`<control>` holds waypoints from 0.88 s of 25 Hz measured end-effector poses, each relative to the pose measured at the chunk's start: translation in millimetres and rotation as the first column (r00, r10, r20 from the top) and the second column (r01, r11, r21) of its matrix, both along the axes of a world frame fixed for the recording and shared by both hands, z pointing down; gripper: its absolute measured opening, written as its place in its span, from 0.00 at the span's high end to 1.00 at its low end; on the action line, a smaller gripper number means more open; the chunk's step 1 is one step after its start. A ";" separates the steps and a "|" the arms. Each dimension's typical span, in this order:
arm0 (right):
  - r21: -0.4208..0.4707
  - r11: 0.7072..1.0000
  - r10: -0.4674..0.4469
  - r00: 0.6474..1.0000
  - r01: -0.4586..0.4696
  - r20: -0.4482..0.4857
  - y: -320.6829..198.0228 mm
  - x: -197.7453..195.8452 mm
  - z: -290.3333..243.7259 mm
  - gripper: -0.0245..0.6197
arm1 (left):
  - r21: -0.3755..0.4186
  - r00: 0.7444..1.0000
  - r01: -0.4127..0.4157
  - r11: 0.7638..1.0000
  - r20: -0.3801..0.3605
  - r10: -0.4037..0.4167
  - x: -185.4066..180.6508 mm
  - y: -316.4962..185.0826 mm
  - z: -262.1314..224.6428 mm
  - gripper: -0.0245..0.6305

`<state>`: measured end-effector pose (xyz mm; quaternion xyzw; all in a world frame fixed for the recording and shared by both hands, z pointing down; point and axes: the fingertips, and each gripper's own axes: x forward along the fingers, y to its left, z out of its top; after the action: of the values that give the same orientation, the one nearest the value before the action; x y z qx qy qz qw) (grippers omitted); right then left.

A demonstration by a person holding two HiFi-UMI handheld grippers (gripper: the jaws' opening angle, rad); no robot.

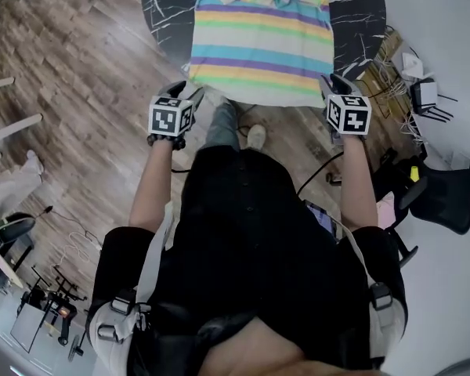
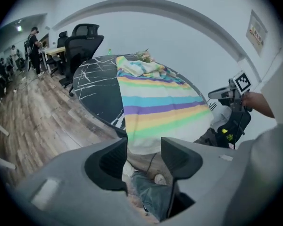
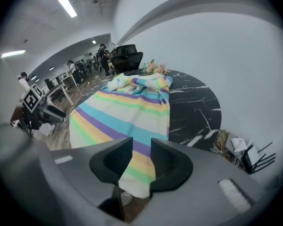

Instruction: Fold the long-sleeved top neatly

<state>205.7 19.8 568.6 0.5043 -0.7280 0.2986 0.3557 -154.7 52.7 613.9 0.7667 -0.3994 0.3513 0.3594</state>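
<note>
Striped long-sleeved top lies spread flat on the round black marble table, w/ its near hem hanging over the table's front edge and the far end bunched up in a heap. Left tool sits at the hem's left corner, pointing steeply down. Its jaws stand well apart w/ nothing clamped; thru the gap you see the white hem edge just beyond, plus a jeans leg and a pale shoe on the wooden floor below. Right tool is over at the hem's right corner, jaws set narrower but still parted. The striped hem corner shows right in the gap, hanging loose and not pinched by the pads; can't tell whether it's actually in btwn them or just past the tips. Both tools are near the table's front edge, well apart from each other, one per corner. Black office chair stands off to the right on the light floor.
</note>
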 end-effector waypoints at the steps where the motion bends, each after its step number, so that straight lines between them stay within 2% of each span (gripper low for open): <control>1: -0.001 1.000 0.027 0.999 -0.027 0.018 10.0 6.7 1.9 0.77 | -0.005 1.000 0.015 1.000 -0.020 -0.016 0.1 3.7 3.0 0.60; 2: -0.004 0.999 0.049 0.998 -0.049 0.038 19.5 11.6 4.3 0.77 | -0.008 0.999 0.027 1.000 -0.039 -0.027 0.8 6.6 6.3 0.57; 5: -0.013 0.996 0.084 0.993 -0.083 0.088 42.3 19.3 14.2 0.67 | -0.008 0.994 0.039 0.999 -0.100 -0.040 4.6 8.5 18.1 0.50; 9: -0.005 0.993 0.114 0.984 -0.114 0.135 54.4 23.4 27.3 0.59 | -0.011 0.974 0.050 0.999 -0.221 -0.051 8.4 -1.4 34.3 0.49; 13: -0.031 0.984 0.178 0.959 -0.175 0.222 55.5 29.2 43.7 0.54 | -0.023 0.939 0.038 0.999 -0.342 -0.044 16.7 -8.0 44.2 0.48; 17: -0.103 0.971 0.240 0.905 -0.217 0.353 55.9 26.4 58.6 0.52 | -0.087 0.884 0.040 0.995 -0.462 -0.076 20.3 -1.4 53.2 0.47; 19: -0.132 0.967 0.253 0.878 -0.218 0.406 57.5 21.9 64.3 0.52 | -0.087 0.882 0.031 0.996 -0.466 -0.068 21.1 1.2 54.2 0.51; 21: -0.155 0.962 0.271 0.858 -0.225 0.437 58.1 20.8 67.3 0.57 | -0.078 0.877 0.008 0.997 -0.479 -0.044 25.6 4.0 52.7 0.65; 22: -0.164 0.958 0.284 0.849 -0.234 0.445 57.8 21.7 67.7 0.64 | -0.073 0.868 -0.004 0.997 -0.495 -0.033 28.9 5.3 50.7 0.73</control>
<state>227.4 77.6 636.4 0.4926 -0.7006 0.4929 0.1532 -125.8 58.0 664.6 0.8149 -0.2868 0.1539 0.4796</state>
